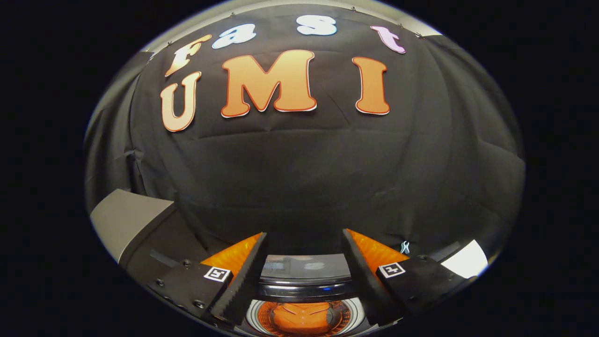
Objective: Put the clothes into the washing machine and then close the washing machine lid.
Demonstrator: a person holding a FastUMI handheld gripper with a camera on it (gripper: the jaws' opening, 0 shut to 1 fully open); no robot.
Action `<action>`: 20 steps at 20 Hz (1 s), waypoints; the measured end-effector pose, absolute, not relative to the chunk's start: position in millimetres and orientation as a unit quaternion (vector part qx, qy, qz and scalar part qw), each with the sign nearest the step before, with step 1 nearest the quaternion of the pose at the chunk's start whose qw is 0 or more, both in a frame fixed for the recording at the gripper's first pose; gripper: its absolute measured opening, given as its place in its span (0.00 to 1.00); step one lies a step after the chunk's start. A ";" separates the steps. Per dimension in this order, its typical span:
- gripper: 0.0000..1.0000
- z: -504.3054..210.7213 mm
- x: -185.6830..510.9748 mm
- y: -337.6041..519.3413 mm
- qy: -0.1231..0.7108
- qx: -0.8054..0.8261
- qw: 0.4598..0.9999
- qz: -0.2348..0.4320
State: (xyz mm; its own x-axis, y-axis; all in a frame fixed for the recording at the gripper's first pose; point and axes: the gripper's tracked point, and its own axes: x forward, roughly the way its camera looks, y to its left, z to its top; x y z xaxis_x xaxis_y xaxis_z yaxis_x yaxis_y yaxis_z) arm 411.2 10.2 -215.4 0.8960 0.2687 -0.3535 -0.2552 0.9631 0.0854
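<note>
My gripper (304, 235) is open and holds nothing; its fingers (243, 276) point toward the black cloth wall. Below and between the fingers is the washing machine (304, 285), seen from above. Its round drum opening (304, 318) is uncovered, with a pale ring around it. An orange garment (302, 317) lies inside the drum. Just beyond the opening a dark glossy panel (304, 269) of the machine reflects light; I cannot tell whether it is the raised lid or the control panel.
A grey slanted surface (126, 217) stands at the left beside the fingers. A white patch (468, 260) shows at the right, and a small pale-blue clip (405, 247) sits on the cloth. The black wall hangs close behind the machine.
</note>
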 end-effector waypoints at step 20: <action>0.99 -273.7 346.0 -0.5 0.212 0.044 0.966 0.140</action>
State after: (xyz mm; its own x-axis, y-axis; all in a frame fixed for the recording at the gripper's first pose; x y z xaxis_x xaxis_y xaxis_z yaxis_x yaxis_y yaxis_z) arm 346.0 -0.5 -273.7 0.8708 0.2888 -0.3978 -0.2515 0.9570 0.1442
